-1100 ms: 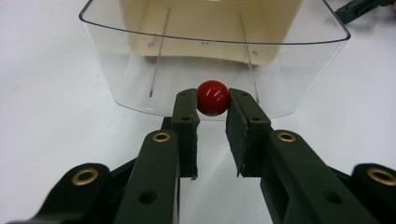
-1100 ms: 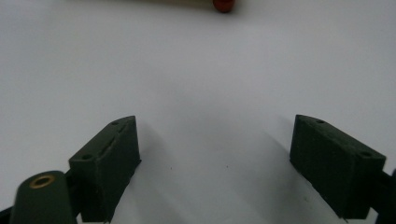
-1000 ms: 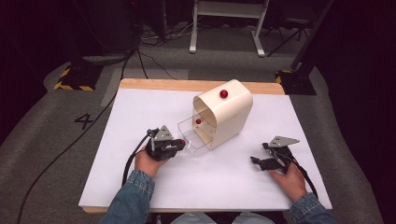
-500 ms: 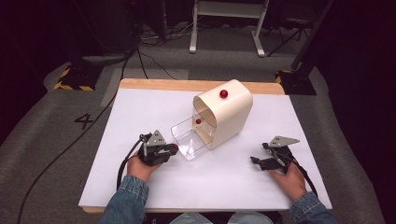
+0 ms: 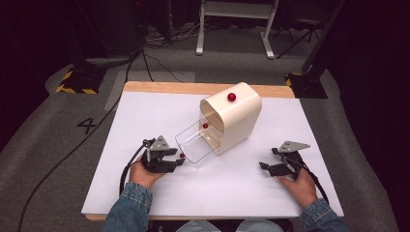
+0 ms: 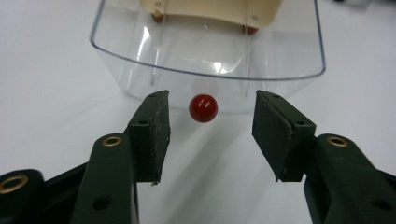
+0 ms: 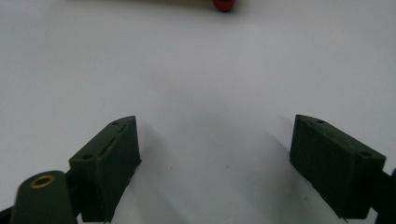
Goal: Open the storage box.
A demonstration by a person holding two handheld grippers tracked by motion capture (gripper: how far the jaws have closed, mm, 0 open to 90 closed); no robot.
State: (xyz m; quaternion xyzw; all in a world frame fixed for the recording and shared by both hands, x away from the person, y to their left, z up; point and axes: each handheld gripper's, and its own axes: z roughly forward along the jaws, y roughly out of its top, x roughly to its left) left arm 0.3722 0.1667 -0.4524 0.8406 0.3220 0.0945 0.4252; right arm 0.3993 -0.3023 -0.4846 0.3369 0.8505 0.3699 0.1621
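We see person's hands at near edge of white counter [image 5: 145, 125], each holding gripper. Left gripper [image 5: 180, 158] has jaws wide apart, nothing between pads; in left gripper view small red knob [image 6: 203, 108] sits just ahead of jaws, on front of clear drawer [image 5: 196, 145]. Right gripper [image 5: 267, 164] rests well apart at right, jaws spread wide over bare counter. Farther, clear drawer stands pulled out of cream box [image 5: 237, 118]. Red ball [image 5: 231, 96] lies on box top. Beyond counter, grey floor [image 5: 338, 121] with cables.
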